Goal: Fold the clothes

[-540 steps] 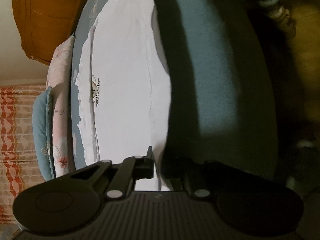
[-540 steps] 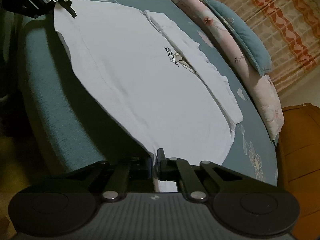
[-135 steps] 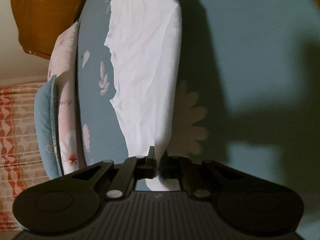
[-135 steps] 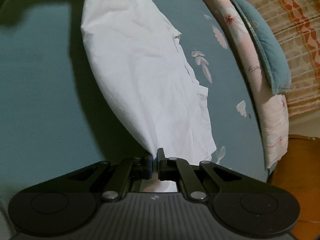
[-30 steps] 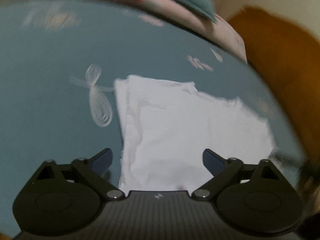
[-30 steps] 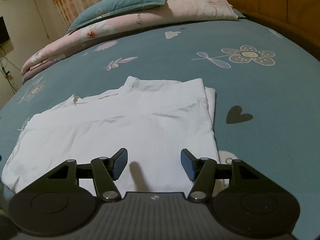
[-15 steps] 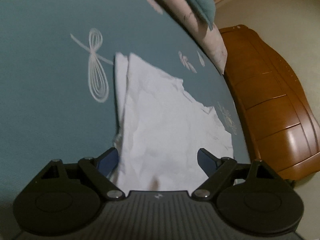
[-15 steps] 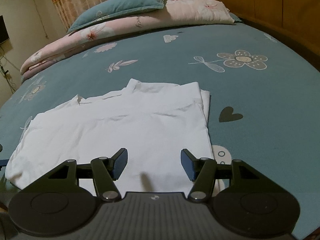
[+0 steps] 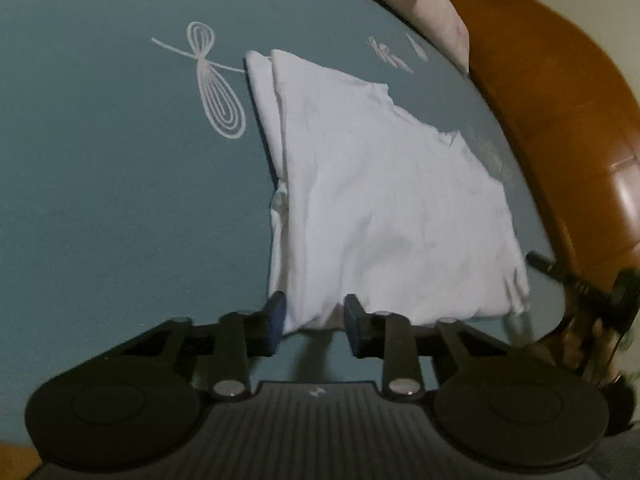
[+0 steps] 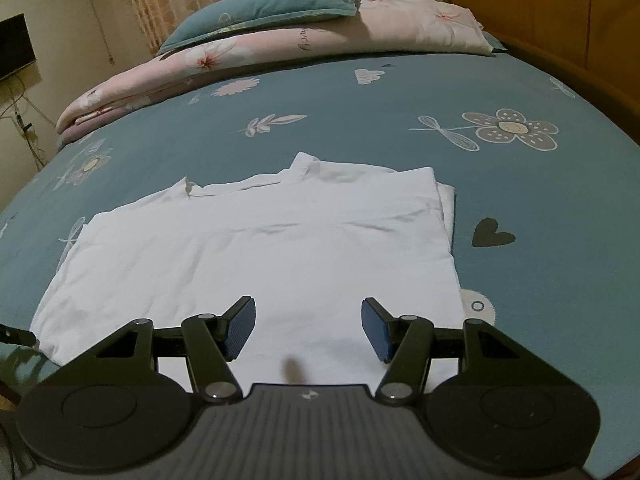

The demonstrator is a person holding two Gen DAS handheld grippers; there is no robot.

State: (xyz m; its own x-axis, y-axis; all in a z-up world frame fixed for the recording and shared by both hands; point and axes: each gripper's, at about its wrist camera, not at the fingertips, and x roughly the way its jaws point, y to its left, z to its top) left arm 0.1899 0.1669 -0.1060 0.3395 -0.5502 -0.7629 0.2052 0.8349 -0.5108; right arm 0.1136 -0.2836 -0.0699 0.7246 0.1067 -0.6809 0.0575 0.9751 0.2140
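Note:
A white folded shirt (image 10: pixel 260 248) lies flat on the teal bedsheet (image 10: pixel 400 112); it also shows in the left wrist view (image 9: pixel 392 208). My left gripper (image 9: pixel 314 318) is partly open, its jaws on either side of the shirt's near left corner, with a visible gap. My right gripper (image 10: pixel 308 330) is open and empty, just above the shirt's near edge. The other gripper's tip (image 10: pixel 16 336) shows at the shirt's left corner in the right wrist view.
A teal pillow (image 10: pixel 264 4) and a pink floral quilt (image 10: pixel 280 48) lie at the far side of the bed. A wooden headboard (image 10: pixel 560 8) stands at the right; it also shows in the left wrist view (image 9: pixel 560 100). The bed's near edge is close below.
Both grippers let go of the shirt, which now lies folded. In the last half second my left gripper's jaws narrowed around the shirt's corner. The right gripper barely moved.

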